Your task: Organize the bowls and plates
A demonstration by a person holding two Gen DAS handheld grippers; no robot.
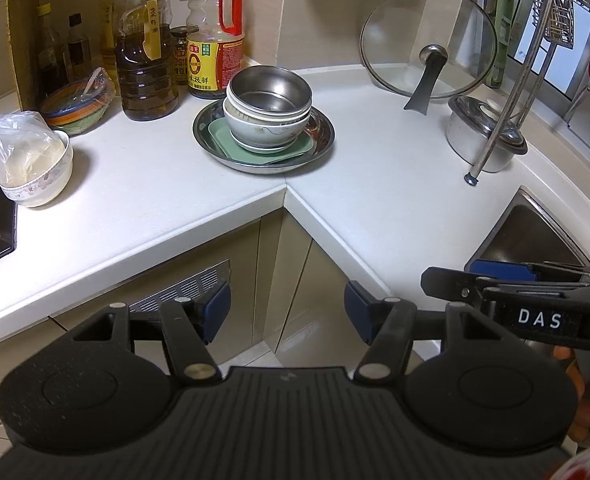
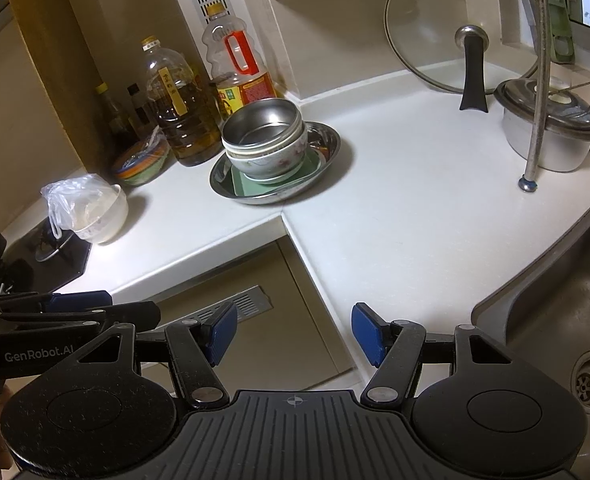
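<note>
Stack of dishes sits at the inner corner of the white table (image 1: 143, 184), straight ahead of both grippers and well apart from them. Bottom layer: wide steel plate (image 1: 323, 136); on it a flat green plate (image 1: 219, 136); on that a pale ceramic bowl (image 1: 263, 130) with a faint floral print, nested with at least one more rim; on top a steel bowl (image 1: 271, 92), mouth up.

Left gripper (image 1: 287, 314): blue pads spread wide, nothing between them, held off the table edge over the cabinet fronts. Right gripper (image 2: 293, 332): jaws likewise wide apart and empty, just beside the left one, its tip over the table edge.

Ahead-left of the stack: large oil bottle (image 1: 145, 60), a soy sauce bottle (image 1: 215, 40) with red handle touching or nearly touching the stack from behind, smaller dark bottles further left. Left of both grippers: a floral bowl (image 1: 43, 180) holding a plastic bag, and a covered coloured bowl (image 1: 77, 106) beyond it.

Ahead-right: glass lid (image 1: 429, 44) propped against the wall, a lidded steel pot (image 1: 483, 132) behind a rack leg (image 1: 495, 136). Sink (image 2: 567, 320) lies close on the right of the right gripper
</note>
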